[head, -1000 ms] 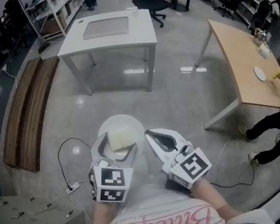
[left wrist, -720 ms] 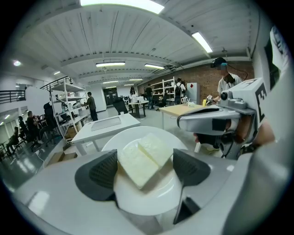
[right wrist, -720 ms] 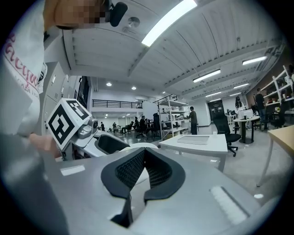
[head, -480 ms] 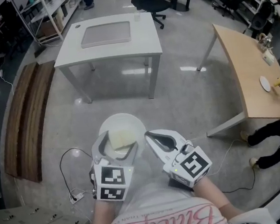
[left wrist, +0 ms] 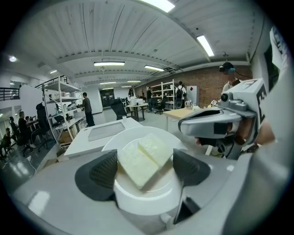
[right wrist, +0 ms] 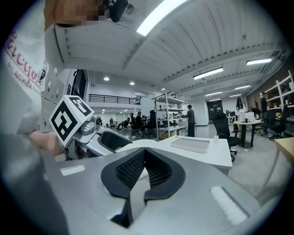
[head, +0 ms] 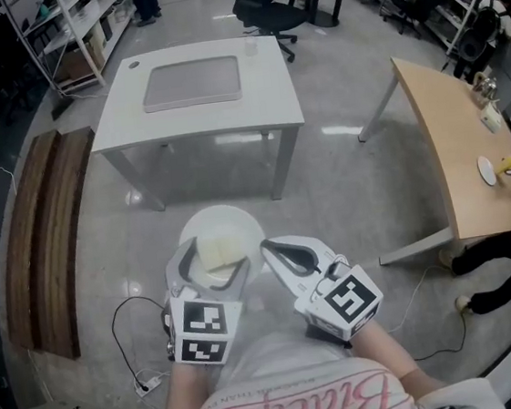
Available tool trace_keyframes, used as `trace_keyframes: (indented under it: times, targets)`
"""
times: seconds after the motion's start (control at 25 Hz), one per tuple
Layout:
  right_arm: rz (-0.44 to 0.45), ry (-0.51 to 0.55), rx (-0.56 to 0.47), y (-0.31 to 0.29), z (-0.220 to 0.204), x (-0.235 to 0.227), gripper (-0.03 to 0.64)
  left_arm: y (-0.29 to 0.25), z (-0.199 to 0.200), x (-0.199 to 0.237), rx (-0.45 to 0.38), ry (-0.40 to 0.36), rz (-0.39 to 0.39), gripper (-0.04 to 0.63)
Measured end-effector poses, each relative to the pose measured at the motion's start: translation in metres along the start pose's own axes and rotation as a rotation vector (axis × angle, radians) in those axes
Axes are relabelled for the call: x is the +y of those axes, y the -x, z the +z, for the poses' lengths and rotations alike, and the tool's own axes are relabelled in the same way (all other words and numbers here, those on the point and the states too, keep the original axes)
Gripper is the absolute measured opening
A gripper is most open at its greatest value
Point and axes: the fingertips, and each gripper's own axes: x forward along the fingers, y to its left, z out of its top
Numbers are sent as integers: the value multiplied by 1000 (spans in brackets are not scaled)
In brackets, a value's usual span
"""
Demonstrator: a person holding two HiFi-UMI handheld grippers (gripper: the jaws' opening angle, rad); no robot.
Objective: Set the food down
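Above the floor (head: 354, 188), left gripper (head: 214, 260) jaws clamp a white bowl (head: 232, 220) of 2 pale food slabs (head: 216, 248); right gripper (head: 272, 246) jaws pressed together

Left forearm (head: 176, 408) and right forearm (head: 389, 358) reach out from torso, grippers side by side, near each other but apart.
Left gripper (head: 216, 260): jaws spread wide, pads pressed on either side of white bowl (head: 230, 218), carrying it clear of floor. Points forward, tilted somewhat down.
Right gripper (head: 267, 244): jaws closed together, tips meeting, nothing between. Points forward, angled slightly toward left gripper, close to level.
Marker cubes on both face up.
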Motion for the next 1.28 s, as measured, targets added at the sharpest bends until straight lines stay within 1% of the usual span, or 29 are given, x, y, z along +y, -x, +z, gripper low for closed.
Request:
trace_keyframes:
  times: [0.44,0.72,0.92,1.28]
  targets:
    - [-13,7,9,-46,12,-33,2,-34,17,46,-15,14,13,377]
    - [-9,2,32,-60,8,-43,2,-49,20,61,-30,32,17,377]
    - [-10,-10,33,-66,9,-50,2,-56,16,63,-13,40,11,377]
    - [14,-26,51,-85,4,-63,2,-72,16,78,-2,63,26,377]
